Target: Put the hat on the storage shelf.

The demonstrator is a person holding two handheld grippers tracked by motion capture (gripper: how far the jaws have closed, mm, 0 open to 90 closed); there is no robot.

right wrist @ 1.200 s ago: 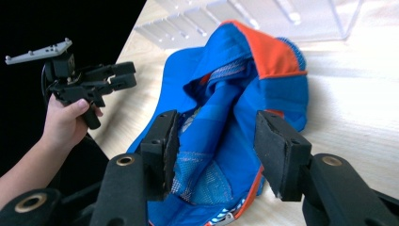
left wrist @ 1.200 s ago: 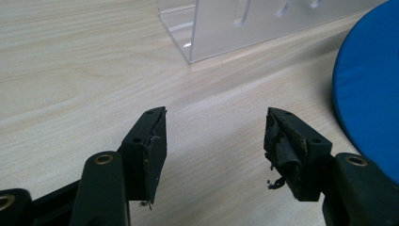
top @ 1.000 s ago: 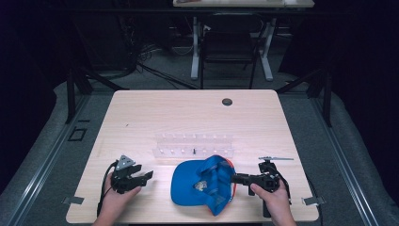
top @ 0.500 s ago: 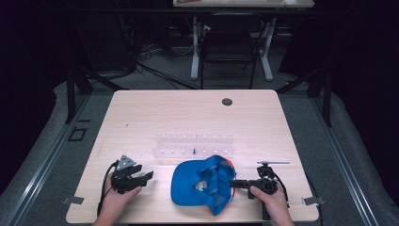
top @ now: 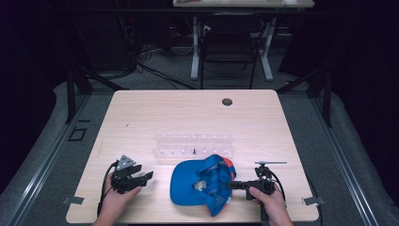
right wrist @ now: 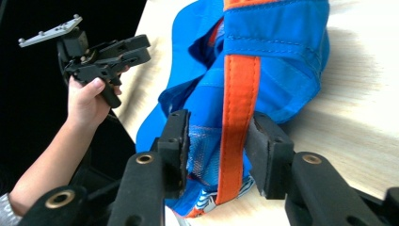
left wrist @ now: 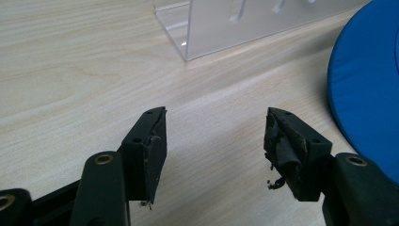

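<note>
Blue cap [top: 202, 181] near table's front edge fills right claw [right wrist: 217, 141]; left claw [left wrist: 214, 136] gapes wide.

A light wood-grain desk [top: 150, 117] with rounded corners stands on grey flooring; a small dark round fitting [top: 227, 101] is set into its surface near the far edge, right of centre; grey tape tabs [top: 73, 200] mark the near corners. Beyond the far edge, a dark chair [top: 227, 44] stands between the white legs [top: 195, 47] of a second table; black cables [top: 155, 70] trail across the floor there; black angled stand legs [top: 77, 77] rise at either side of the desk; the surroundings are dark.
</note>
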